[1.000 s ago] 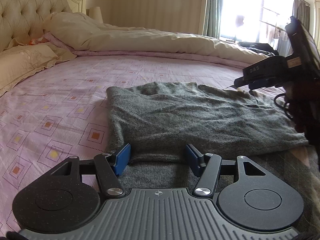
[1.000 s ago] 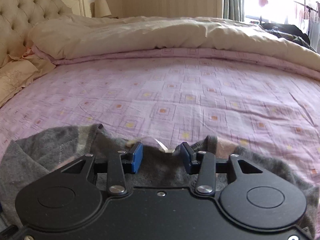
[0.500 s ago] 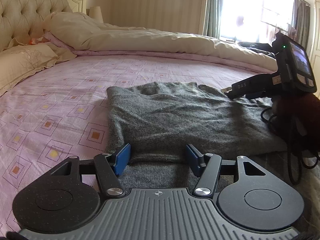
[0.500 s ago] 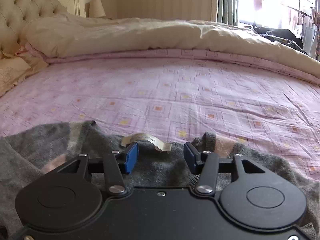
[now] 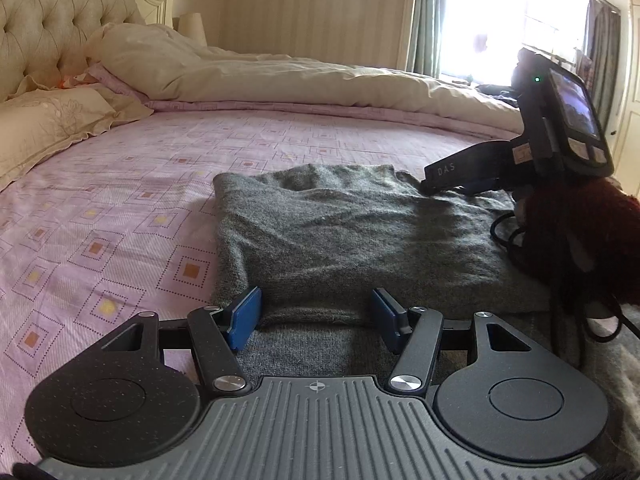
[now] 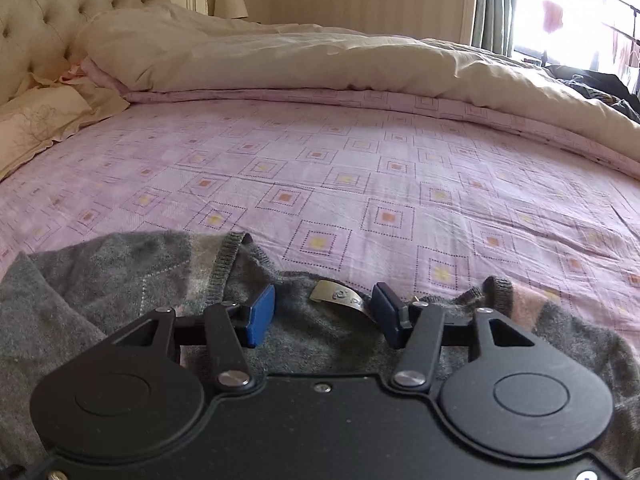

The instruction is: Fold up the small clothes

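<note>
Knitwear first: we have a grey sweater lying on the bed, on its pink patterned sheet, with one flap already folded over so a doubled edge faces our left gripper. That gripper sits low at the near edge of the fold, its blue fingers spread wide with the folded edge lying between them, nothing pinched. Our right gripper rests at the collar end of the garment, where a pale neck label lies just ahead between the tips; its fingers are likewise spread and hold nothing. In the left view that right gripper's body shows at the far right corner of the sweater. A cream duvet is bunched well beyond, near the tufted headboard.

We judge the fold to be partway: one flap is laid, the argyle front near the collar is uncovered, and both tools are set at opposite ends for another grasp. Next we would need to close each pair of fingers on a full thickness of knit, catching both layers, then lift together and carry the edge across evenly. Soft knit sags and slips, so a shallow pinch could drop one layer.
</note>
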Motion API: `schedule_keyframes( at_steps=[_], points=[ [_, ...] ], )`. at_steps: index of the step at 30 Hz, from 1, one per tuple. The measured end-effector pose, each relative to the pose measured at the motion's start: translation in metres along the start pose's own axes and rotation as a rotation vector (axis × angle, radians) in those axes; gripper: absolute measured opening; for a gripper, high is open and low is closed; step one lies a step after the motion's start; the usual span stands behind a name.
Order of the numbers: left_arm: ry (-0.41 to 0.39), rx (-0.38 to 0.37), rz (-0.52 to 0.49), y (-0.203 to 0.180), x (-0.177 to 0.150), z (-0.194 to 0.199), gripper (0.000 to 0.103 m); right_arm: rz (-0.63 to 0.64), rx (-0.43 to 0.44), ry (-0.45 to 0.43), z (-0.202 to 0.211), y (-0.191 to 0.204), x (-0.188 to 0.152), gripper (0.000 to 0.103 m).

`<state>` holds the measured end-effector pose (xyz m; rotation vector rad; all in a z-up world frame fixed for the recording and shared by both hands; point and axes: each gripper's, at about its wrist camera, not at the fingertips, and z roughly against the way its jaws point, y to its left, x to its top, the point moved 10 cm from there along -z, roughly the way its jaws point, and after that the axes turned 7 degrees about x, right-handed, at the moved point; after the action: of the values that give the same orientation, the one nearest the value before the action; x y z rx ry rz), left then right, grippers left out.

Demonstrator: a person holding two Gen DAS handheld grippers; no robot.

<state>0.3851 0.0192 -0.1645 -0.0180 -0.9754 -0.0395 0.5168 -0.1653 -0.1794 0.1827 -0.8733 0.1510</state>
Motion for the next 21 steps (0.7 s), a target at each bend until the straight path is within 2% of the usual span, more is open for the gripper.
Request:
schedule_keyframes(
  at_steps=[4, 8, 13, 18, 20, 21],
  points=[
    [0.000, 0.000, 0.000, 0.000, 0.000, 0.000, 0.058, -0.010, -0.030, 0.002, -0.005, -0.003, 0.001, 0.071],
    [0.001, 0.001, 0.000, -0.001, 0.000, 0.000, 0.058, -0.030, -0.039, -0.001, -0.006, -0.008, 0.002, 0.075],
    [0.001, 0.004, -0.005, -0.001, 0.000, 0.000, 0.058, -0.087, -0.095, 0.040, -0.013, -0.020, 0.001, 0.101],
    [0.002, 0.007, -0.009, -0.001, 0.000, 0.000, 0.058, -0.094, -0.084, 0.029, -0.013, -0.023, 0.003, 0.101],
    [0.001, 0.010, -0.012, -0.001, 0.000, -0.001, 0.058, -0.121, -0.017, 0.000, -0.005, -0.023, 0.006, 0.098],
    [0.001, 0.013, -0.014, -0.002, 0.000, -0.001, 0.058, -0.139, 0.014, -0.035, 0.005, -0.024, 0.011, 0.092]
  ],
)
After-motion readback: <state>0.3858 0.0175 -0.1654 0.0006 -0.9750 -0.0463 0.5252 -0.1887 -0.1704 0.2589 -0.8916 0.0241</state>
